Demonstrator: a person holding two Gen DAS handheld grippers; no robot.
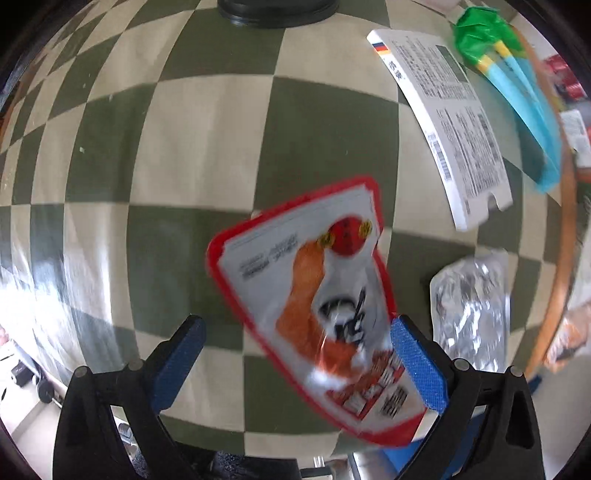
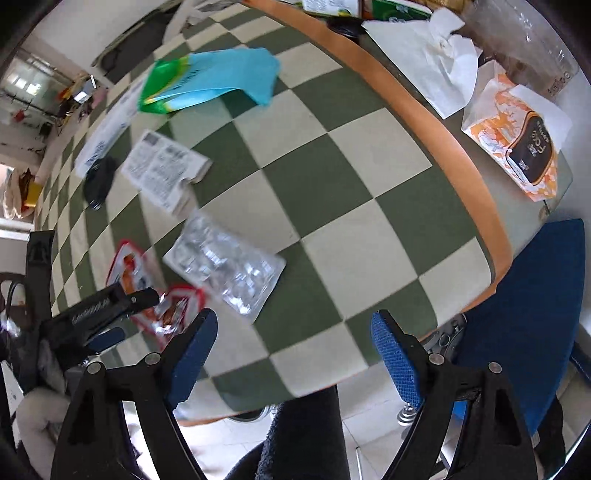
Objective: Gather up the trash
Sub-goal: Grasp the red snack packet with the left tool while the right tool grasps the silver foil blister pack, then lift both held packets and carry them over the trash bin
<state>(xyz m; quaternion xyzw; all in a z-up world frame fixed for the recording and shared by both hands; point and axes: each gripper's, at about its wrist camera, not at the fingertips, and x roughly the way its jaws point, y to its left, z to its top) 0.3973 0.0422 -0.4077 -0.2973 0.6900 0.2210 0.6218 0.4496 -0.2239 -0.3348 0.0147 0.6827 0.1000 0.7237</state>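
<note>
Checkered tablecloth, blue chair, black round obj

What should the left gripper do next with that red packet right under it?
Probably lower the left gripper a little and close its fingers on the red-edged snack packet. The packet lies flat on the green-and-cream checkered tablecloth, partly between the open blue fingers, and nothing is gripped yet. The right gripper is open over bare cloth.
</note>
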